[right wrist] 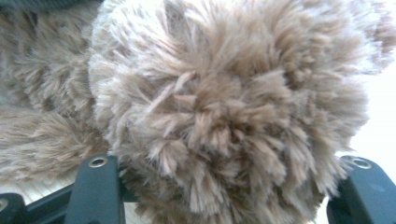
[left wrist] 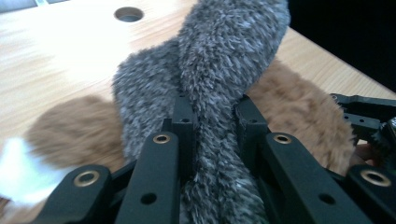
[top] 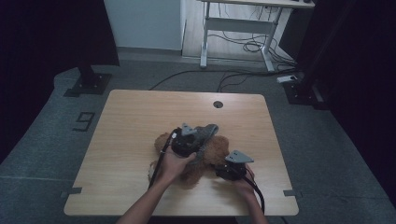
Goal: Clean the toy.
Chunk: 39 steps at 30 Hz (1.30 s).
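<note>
Centre of the table (top: 130,116) — left gripper (left wrist: 212,123) clamps the grey scarf (left wrist: 224,56); right gripper (right wrist: 224,186), lower right, has its jaws pressed around the brown teddy (right wrist: 224,102).

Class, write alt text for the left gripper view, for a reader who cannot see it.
The left gripper is shut on a strip of grey fluffy fabric that runs up between its two black jaws. Behind it, a brown plush toy lies on a light wooden table with a round hole near the far edge.
</note>
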Available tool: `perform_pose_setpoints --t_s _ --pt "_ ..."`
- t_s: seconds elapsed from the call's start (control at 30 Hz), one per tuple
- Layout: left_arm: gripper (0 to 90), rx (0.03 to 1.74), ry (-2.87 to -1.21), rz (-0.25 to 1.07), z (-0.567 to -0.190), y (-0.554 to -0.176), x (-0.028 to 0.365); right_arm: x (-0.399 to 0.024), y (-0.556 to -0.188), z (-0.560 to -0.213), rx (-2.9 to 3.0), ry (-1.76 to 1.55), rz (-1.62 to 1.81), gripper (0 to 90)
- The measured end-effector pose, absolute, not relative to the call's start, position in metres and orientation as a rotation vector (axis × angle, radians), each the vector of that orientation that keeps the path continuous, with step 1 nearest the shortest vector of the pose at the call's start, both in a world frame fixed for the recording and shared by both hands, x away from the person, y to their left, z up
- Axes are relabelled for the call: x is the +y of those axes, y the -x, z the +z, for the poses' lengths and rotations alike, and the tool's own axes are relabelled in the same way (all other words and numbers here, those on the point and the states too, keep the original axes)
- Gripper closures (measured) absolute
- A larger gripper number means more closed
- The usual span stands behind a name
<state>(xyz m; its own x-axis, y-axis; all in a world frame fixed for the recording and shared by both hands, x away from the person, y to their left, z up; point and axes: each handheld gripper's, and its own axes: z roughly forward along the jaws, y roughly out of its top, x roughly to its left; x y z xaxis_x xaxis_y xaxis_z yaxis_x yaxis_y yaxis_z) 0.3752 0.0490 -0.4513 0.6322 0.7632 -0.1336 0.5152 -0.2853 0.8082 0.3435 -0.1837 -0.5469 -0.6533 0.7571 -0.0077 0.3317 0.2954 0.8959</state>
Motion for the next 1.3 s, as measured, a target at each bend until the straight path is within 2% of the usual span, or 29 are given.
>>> perform_pose_setpoints --t_s 0.3,0.47,0.63,0.8,0.97,1.1,1.13,1.17,1.3 --pt "73.8 1.116 -1.902 0.385 -0.457 -0.363 0.126 -0.183 -0.344 -0.547 2.132 -0.975 1.324 36.2" --pt "73.8 1.175 -1.915 0.4 -0.466 -0.364 0.149 -0.183 -0.344 -0.547 2.131 -0.975 1.322 36.2" --pt "73.5 1.307 -1.934 0.348 -0.498 -0.369 0.183 -0.183 -0.344 -0.547 2.129 -0.979 1.324 36.2" --pt "73.4 1.31 -1.91 0.317 -0.499 -0.369 0.195 -0.184 -0.344 -0.547 2.129 -0.98 1.324 36.2" --pt "73.4 1.199 -1.869 0.369 -0.46 -0.363 0.184 -0.184 -0.345 -0.547 2.13 -0.981 1.327 36.1" --pt "73.3 1.084 -1.871 0.349 -0.432 -0.36 0.149 -0.184 -0.344 -0.547 2.127 -0.983 1.326 36.1" --pt "73.3 1.084 -1.871 0.349 -0.432 -0.36 0.149 -0.184 -0.344 -0.547 2.127 -0.983 1.326 36.1" --pt "73.2 1.032 -1.91 0.339 -0.427 -0.362 0.127 -0.184 -0.344 -0.547 2.127 -0.984 1.326 36.1" --pt "73.1 0.991 -1.95 0.32 -0.427 -0.366 0.098 -0.184 -0.344 -0.547 2.129 -0.981 1.326 36.1"
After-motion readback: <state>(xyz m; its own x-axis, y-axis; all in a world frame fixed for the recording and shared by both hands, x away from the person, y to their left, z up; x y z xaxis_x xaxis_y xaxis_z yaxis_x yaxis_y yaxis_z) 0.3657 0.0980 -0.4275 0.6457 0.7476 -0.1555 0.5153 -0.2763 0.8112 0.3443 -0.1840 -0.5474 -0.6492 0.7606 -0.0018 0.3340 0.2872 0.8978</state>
